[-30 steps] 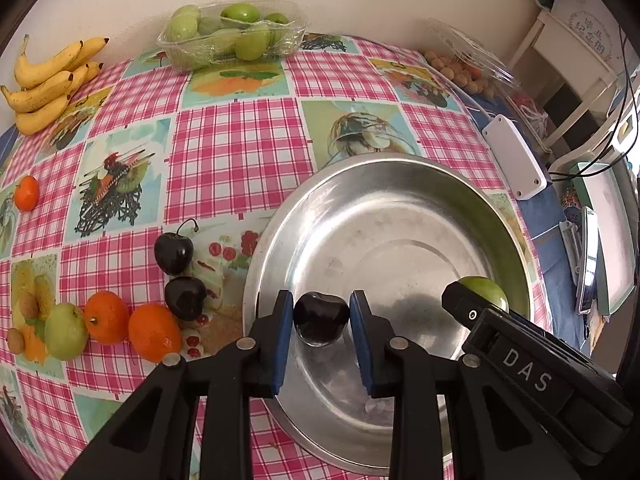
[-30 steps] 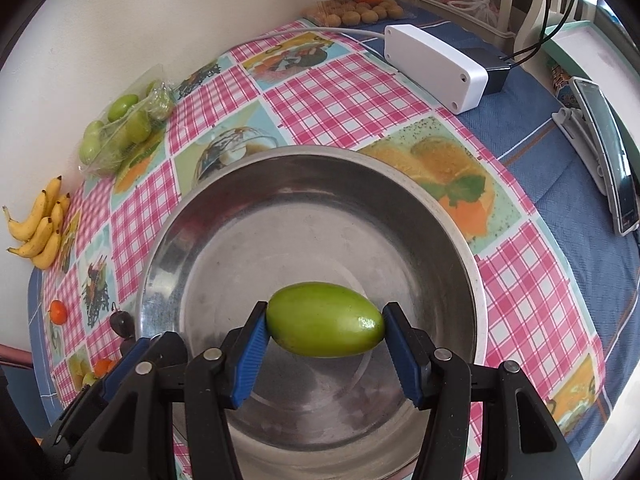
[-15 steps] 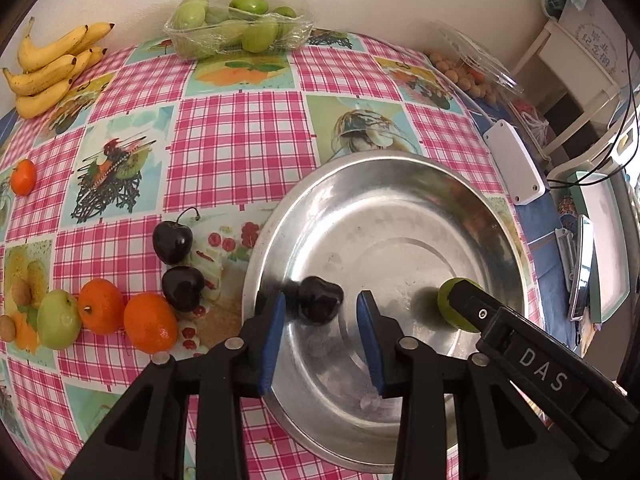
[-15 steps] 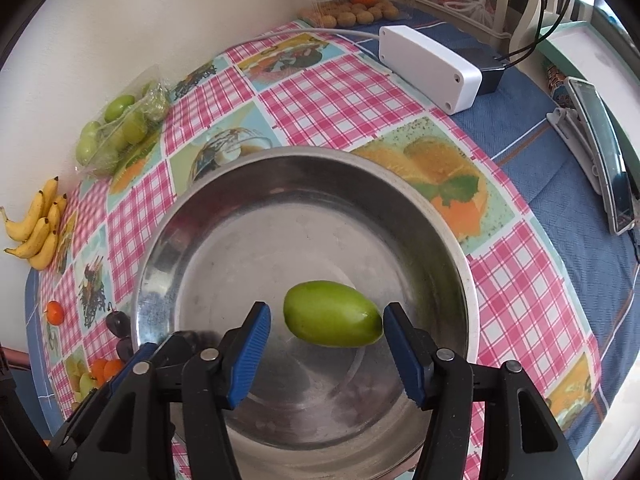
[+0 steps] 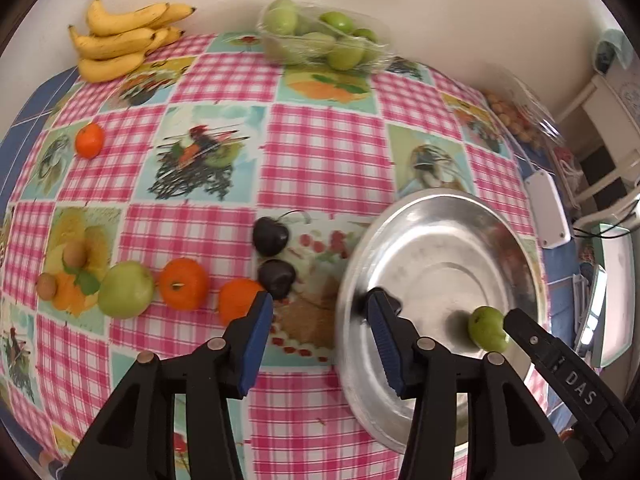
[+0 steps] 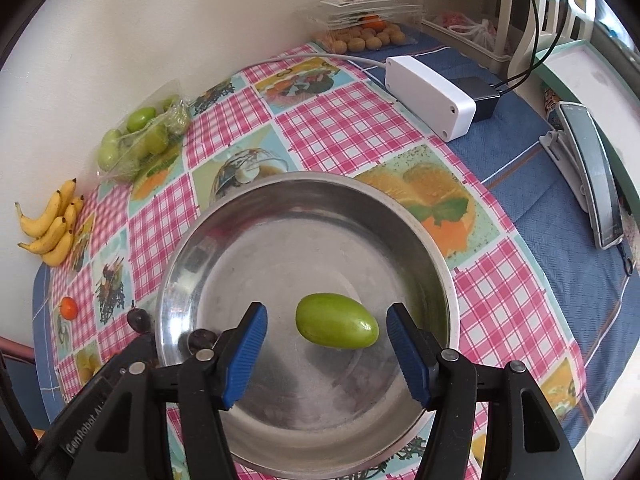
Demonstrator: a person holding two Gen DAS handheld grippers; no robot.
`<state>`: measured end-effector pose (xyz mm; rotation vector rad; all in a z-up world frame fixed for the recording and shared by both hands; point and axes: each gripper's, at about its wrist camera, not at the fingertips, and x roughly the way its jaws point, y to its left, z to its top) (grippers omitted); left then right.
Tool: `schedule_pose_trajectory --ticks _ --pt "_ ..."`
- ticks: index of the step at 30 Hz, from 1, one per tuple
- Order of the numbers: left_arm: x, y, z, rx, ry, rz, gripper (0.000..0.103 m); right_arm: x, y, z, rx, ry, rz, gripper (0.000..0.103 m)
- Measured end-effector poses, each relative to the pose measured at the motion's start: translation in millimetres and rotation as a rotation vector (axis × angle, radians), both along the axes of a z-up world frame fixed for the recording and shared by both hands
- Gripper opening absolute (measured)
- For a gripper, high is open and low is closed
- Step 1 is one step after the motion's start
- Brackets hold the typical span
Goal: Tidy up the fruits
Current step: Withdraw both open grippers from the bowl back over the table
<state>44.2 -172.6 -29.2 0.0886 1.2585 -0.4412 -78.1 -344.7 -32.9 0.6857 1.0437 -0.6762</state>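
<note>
Resting green fruit (image 6: 337, 327) in bowl (image 6: 400, 204)

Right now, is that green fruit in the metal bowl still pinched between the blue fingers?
No, the green fruit lies loose in the metal bowl, with clear gaps to both fingers of the open right gripper.

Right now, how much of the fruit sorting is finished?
Barely started. A green fruit and a dark cherry lie in the metal bowl. Both the left hand-held gripper and right hand-held gripper are open, holding nothing. Two cherries, oranges, a green apple and bananas wait on the table.
</note>
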Motion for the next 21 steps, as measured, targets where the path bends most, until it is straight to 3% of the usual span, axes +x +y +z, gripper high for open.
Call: schedule_pose_trajectory --ticks 4,8,9,13,17,21 --pt "5.6 16.5 -7.7 0.018 0.02 0.062 0.053 3.9 4.0 -4.5 0.005 0.023 0.031 0.073" --pt "11.4 31.8 -8.5 0.049 0.001 0.14 0.08 5.0 7.6 -6.1 -0.005 0.037 0.055 0.082" --pt "12.9 34.3 -8.5 0.061 -0.009 0.151 0.083 5.6 8.4 -6.5 -0.009 0.042 0.062 0.083" --pt "18.8 42.7 -12.9 0.092 -0.013 0.175 0.084 8.9 11.9 -8.8 -0.012 0.054 0.093 0.09" --pt "21.5 49.7 -13.8 0.095 -0.023 0.201 0.093 13.0 14.2 -9.6 -0.019 0.058 0.116 0.1" --pt "22.3 50.8 -11.9 0.104 -0.043 0.2 0.093 13.8 15.9 -9.3 -0.028 0.056 0.124 0.103"
